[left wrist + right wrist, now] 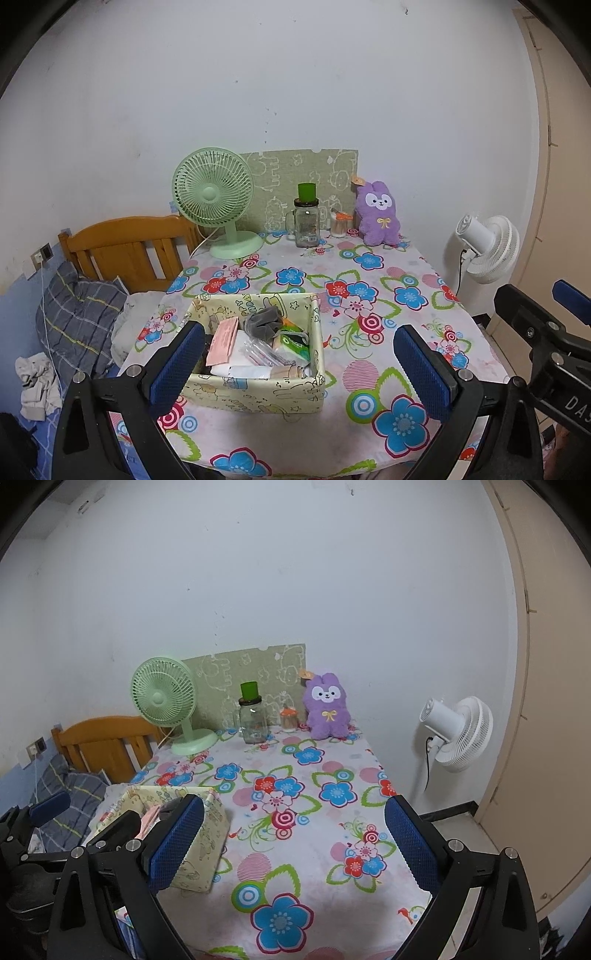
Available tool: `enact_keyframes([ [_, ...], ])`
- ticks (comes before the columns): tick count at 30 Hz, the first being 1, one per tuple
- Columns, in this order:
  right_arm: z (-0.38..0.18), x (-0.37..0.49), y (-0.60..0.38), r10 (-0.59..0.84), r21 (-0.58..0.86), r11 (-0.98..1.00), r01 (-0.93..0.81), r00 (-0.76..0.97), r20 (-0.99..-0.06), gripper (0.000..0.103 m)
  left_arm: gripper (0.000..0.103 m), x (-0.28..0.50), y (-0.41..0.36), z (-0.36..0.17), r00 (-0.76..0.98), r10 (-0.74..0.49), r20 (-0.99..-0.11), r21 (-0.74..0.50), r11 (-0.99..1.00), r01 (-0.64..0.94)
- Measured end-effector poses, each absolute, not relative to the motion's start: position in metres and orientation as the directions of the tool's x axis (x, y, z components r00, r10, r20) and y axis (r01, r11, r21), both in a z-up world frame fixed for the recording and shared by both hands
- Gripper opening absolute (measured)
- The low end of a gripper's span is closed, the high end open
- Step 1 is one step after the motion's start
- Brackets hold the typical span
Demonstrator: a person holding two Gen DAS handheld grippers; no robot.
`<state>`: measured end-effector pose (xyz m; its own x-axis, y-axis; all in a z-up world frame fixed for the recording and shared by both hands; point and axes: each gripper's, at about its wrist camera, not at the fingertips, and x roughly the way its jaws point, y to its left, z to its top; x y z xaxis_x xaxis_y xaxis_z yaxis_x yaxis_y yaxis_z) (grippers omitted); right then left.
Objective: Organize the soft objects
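Over the near edge of the table, the left gripper (299,363) is hovering with jaws wide apart, gripping nothing, its blue pads flanking the patterned fabric storage box (258,391) from above. Right gripper (293,843) is hanging beside it, also spread apart and empty, over bare floral tablecloth (314,849). Box is sitting at the near-left part of the table, holding a grey fabric pouch (263,323), a pink packet (222,341), a green tissue pack (295,345) and other small items too jumbled to name. Purple plush bunny (378,214) is sitting upright at the far edge against the wall, well apart from the box. Just left of it: cotton swab jar (340,225), glass mug jar with green cap (307,218), green desk fan (216,201). White fan (487,247) is standing off the table at right. Wooden headboard (125,245) and plaid pillow (79,317) at left.
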<state>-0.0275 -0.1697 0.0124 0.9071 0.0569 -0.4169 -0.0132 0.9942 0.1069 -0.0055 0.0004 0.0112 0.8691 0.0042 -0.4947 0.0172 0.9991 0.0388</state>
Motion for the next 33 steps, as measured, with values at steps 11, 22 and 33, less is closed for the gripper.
enact_keyframes([
  [11,0.0156,-0.0273,-0.1666,0.059,0.1,0.995,-0.019,0.908,-0.415,0.1,0.103,-0.0105,0.0023,0.0147,0.871,0.002,-0.491,0.028,1.0,0.013],
  [22,0.0161,-0.0269,-0.166,0.06,0.099,0.995,-0.02,0.908,-0.414,0.1,0.103,-0.0102,0.0054,0.0151,0.871,0.003,-0.491,0.022,1.0,0.009],
  [33,0.0168,-0.0259,-0.1655,0.06,0.099,0.995,-0.02,0.907,-0.417,0.1,0.103,-0.007,0.0073,0.0145,0.869,0.008,-0.494,0.02,1.0,0.003],
])
